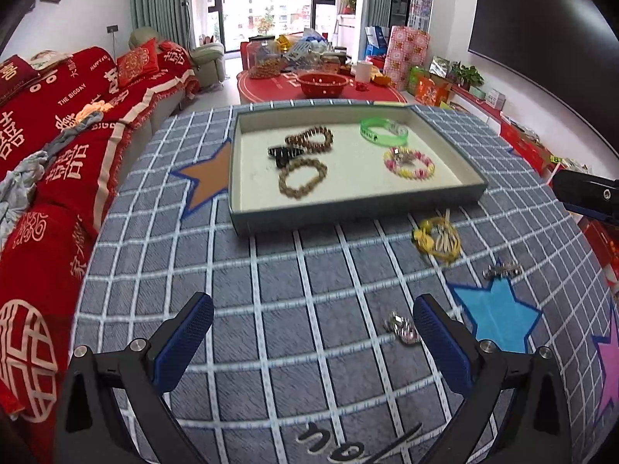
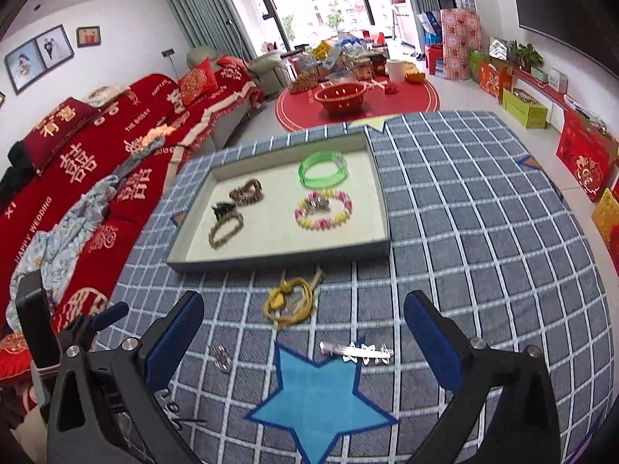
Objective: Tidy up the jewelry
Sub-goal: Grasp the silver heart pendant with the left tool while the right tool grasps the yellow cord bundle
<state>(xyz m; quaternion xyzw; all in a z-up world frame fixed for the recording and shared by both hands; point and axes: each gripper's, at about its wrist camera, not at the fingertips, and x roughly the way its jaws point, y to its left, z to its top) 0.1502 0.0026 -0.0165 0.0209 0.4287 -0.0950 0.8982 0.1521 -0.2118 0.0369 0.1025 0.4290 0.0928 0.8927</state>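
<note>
Both jaw pairs stood apart, empty; the small clip [image 1: 402,328] at five o'clock risked slipping from the left gripper [image 1: 313,348].

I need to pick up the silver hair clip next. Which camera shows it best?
The right wrist view: the silver hair clip lies whole and fairly sharp at the blue star's upper tip, between the open fingers. The left wrist view shows it only small and blurred, far right.
</note>
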